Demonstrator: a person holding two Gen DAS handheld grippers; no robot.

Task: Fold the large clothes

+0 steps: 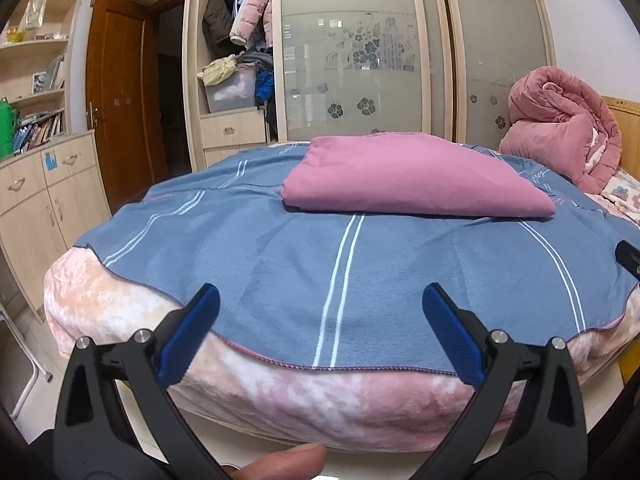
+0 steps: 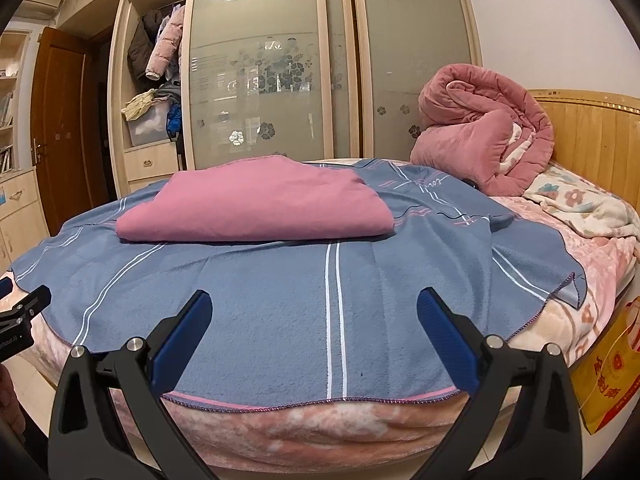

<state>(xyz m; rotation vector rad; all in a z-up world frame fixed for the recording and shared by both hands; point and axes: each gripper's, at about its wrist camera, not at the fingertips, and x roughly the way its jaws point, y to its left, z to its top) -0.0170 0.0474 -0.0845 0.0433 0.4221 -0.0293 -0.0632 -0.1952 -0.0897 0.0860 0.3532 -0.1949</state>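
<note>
A large blue cloth (image 1: 340, 264) (image 2: 280, 300) with white stripes lies spread flat over the bed, its hemmed edge hanging at the near side. On its far part rests a folded pink cloth (image 1: 408, 178) (image 2: 256, 204). My left gripper (image 1: 320, 300) is open, held just above the blue cloth's near hem with nothing between its blue pads. My right gripper (image 2: 314, 304) is open too, over the near hem further right. The left gripper's tip (image 2: 24, 308) shows at the left edge of the right wrist view. A fingertip (image 1: 288, 460) of the person shows at the bottom.
The bed (image 1: 280, 392) has a pink plush cover. A rolled pink quilt (image 1: 560, 132) (image 2: 484, 136) and a floral blanket (image 2: 580, 208) lie by the wooden headboard (image 2: 592, 132). A wardrobe (image 1: 360, 48) stands behind; cabinets (image 1: 44, 208) and a door (image 1: 120, 92) at left. A yellow bag (image 2: 608, 380) leans at right.
</note>
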